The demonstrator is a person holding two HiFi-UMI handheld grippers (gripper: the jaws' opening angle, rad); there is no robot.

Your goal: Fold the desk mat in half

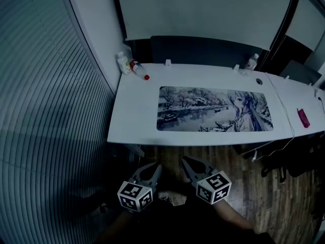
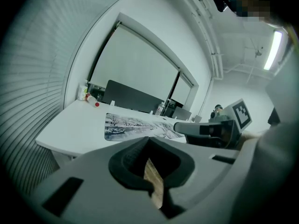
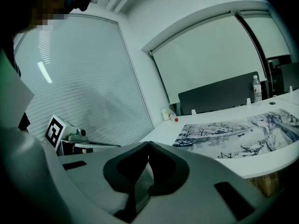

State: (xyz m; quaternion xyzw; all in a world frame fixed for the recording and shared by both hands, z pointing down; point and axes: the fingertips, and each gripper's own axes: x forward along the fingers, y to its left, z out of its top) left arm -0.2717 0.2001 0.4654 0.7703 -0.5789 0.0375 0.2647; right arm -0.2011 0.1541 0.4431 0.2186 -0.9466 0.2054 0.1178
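Observation:
The desk mat (image 1: pixel 213 110), printed with a wintry river scene and a drawn figure, lies flat and unfolded on the white desk (image 1: pixel 137 111). It also shows in the left gripper view as the mat (image 2: pixel 135 125) and in the right gripper view as the mat (image 3: pixel 233 132). Both grippers hang low in front of the desk, over the floor, well short of the mat. My left gripper (image 1: pixel 154 168) is shut with nothing in it, its tips meeting (image 2: pixel 148 139). My right gripper (image 1: pixel 187 161) is shut and empty too (image 3: pixel 149 144).
Two small bottles (image 1: pixel 123 63) and a red-capped one (image 1: pixel 138 69) stand at the desk's back left corner. A water bottle (image 1: pixel 252 61) is at the back right, a red item (image 1: pixel 303 118) on the adjoining desk. Window blinds (image 1: pixel 45 85) line the left; a cable (image 1: pixel 282 111) crosses the desk's right end.

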